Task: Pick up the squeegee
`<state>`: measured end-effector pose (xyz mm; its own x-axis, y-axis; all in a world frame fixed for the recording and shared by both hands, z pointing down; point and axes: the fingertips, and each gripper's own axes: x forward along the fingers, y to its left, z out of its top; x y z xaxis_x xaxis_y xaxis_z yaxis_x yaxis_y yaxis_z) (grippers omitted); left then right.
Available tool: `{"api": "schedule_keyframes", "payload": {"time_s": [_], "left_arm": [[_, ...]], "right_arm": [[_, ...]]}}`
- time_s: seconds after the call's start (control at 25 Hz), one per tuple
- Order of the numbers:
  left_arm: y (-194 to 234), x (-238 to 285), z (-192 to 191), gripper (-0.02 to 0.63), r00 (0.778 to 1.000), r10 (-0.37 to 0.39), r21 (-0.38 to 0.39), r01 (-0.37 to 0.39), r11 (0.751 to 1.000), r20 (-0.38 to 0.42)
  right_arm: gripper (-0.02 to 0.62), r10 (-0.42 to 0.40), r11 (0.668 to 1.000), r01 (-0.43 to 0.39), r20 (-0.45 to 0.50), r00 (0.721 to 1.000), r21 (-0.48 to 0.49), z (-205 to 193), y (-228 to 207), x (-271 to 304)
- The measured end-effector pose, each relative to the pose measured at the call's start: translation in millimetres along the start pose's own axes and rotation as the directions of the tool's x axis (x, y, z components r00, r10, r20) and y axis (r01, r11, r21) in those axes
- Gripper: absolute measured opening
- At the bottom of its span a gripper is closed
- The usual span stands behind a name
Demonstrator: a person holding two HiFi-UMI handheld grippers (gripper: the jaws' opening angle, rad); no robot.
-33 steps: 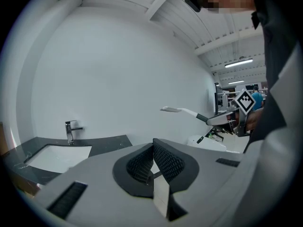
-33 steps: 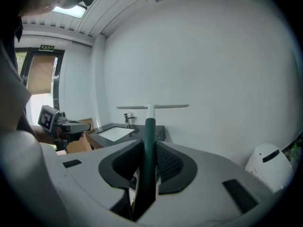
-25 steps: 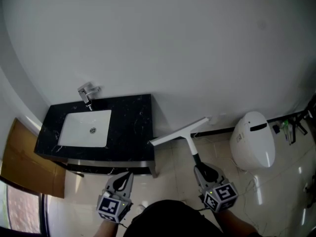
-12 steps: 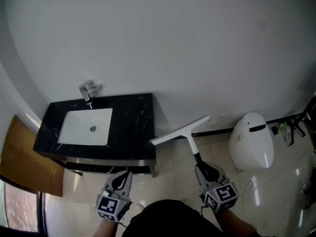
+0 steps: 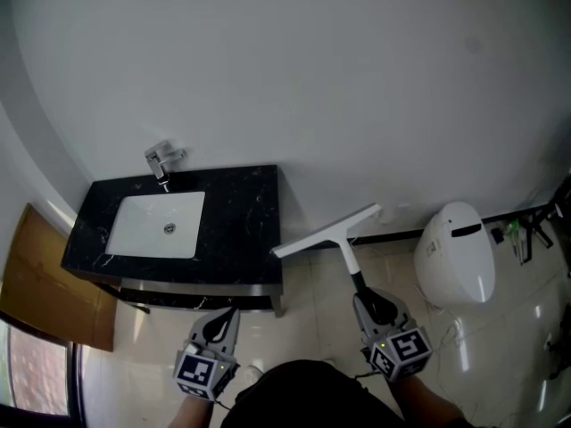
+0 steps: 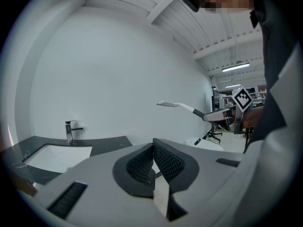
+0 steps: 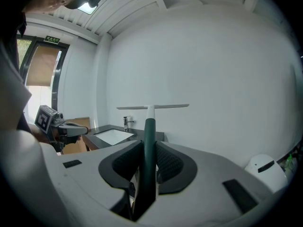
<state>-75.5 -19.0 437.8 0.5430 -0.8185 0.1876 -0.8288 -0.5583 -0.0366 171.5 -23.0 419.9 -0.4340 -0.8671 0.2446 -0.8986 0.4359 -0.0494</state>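
A plain white wall [image 5: 312, 78] filled most of the head view, and below it lay a pale glossy tiled floor [image 5: 308, 288]. At the left, against the wall, stood a black stone counter [image 5: 243, 230] with a white rectangular basin [image 5: 156, 226] set in it. A white toilet [image 5: 457, 255] stood at the right, well apart from the counter.

The squeegee [image 5: 335, 234] was in the air between the counter and the toilet, above the floor. Its white blade pointed towards the wall and its dark handle ran back into the right gripper [image 5: 369, 300]. In the right gripper view the jaws were partly closed and both pads pressed on the dark handle, with the blade lying across at the top.

The left gripper [image 5: 220, 322] hung in front of the counter, near its front edge. Its jaws were closed together and there was nothing between them.

A small chrome faucet [image 5: 162, 161] stood behind the basin, by the wall.
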Motion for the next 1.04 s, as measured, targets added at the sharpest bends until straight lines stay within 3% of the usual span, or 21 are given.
{"api": "schedule_keyframes", "payload": {"time_s": [1.04], "left_arm": [[2.3, -3.6, -1.2, 0.000, 1.000, 0.005, 0.002, -0.005, 1.000, -0.005]], "right_arm": [[0.098, 0.003, 1.000, -0.003, -0.001, 1.000, -0.005, 2.7, 3.4, -0.2]]}}
